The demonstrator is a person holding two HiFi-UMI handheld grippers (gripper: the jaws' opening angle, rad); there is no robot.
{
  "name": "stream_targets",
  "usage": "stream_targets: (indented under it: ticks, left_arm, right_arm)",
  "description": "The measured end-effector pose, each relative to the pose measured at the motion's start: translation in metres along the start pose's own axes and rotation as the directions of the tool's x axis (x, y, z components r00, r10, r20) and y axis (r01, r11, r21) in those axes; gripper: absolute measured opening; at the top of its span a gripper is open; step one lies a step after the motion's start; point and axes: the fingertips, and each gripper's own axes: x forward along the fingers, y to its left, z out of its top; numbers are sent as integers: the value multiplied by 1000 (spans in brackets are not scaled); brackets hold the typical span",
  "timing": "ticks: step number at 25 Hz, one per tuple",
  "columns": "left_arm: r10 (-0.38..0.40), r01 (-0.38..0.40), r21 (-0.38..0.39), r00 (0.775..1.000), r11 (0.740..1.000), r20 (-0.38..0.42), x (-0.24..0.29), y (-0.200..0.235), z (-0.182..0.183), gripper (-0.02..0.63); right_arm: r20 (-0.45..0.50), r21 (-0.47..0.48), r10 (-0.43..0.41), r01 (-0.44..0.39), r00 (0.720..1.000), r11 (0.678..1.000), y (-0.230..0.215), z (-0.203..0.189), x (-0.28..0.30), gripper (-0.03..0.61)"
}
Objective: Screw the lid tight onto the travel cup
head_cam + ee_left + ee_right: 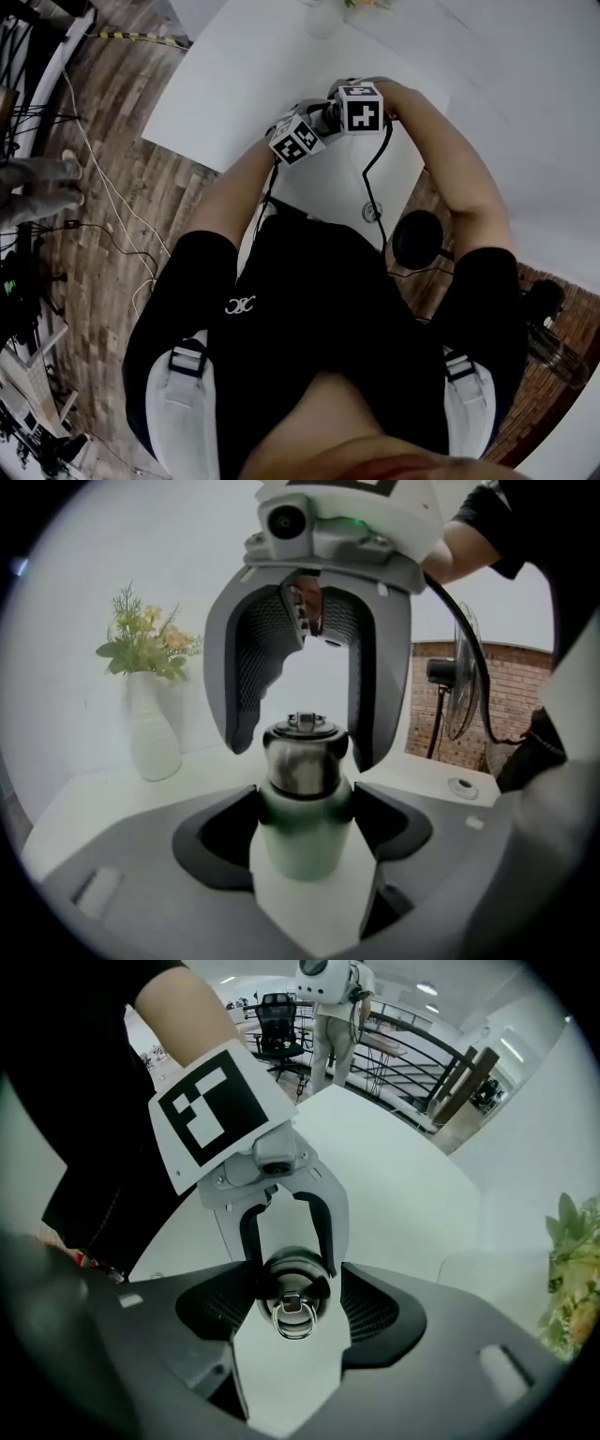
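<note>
The travel cup (302, 846) has a pale green body and a steel lid (302, 761) with a small ring (291, 1318) on top. My left gripper (305, 827) is shut on the cup's body and holds it upright above the table. My right gripper (292, 1307) comes from above with its jaws wide open on either side of the lid (292, 1283), its fingers (242, 724) standing a little apart from it. In the head view only the two marker cubes show, the left one (298, 139) and the right one (361, 108) close together, and the cup is hidden under them.
A white vase of flowers (155, 733) stands at the far left of the white table (84, 799). A standing fan (459, 682) is in front of a brick wall. Cables (103, 187) run over the wooden floor. A person (333, 1016) stands far off by an office chair (279, 1012).
</note>
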Motion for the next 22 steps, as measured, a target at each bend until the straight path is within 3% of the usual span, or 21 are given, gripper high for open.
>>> stream_targets:
  ticks: [5, 9, 12, 14, 17, 19, 22]
  left_arm:
    - [-6, 6, 0, 1000, 1000, -8, -8, -3, -1, 374]
    - [-4, 4, -1, 1000, 1000, 6, -8, -3, 0, 374]
    - [-2, 2, -5, 1000, 1000, 12, -9, 0, 0, 374]
    - [1, -1, -9, 1000, 1000, 16, -10, 1, 1, 374]
    - [11, -11, -13, 1000, 1000, 18, -6, 3, -3, 374]
    - [16, -16, -14, 1000, 1000, 18, -5, 3, -4, 374]
    - [20, -20, -25, 1000, 999, 15, -8, 1, -5, 374]
  right_arm:
    - [36, 52, 40, -42, 999, 998, 4, 8, -4, 253]
    - [171, 164, -27, -2, 985, 987, -5, 15, -14, 253]
    - [299, 297, -107, 14, 948, 955, -12, 18, -18, 253]
    - [384, 394, -193, 29, 903, 919, -18, 18, -23, 252]
    - [475, 544, -364, 58, 801, 837, -24, 13, -25, 250]
    - [494, 656, -485, 57, 722, 753, -26, 9, -28, 250]
    - [452, 798, -653, 52, 608, 600, -26, 5, -37, 250]
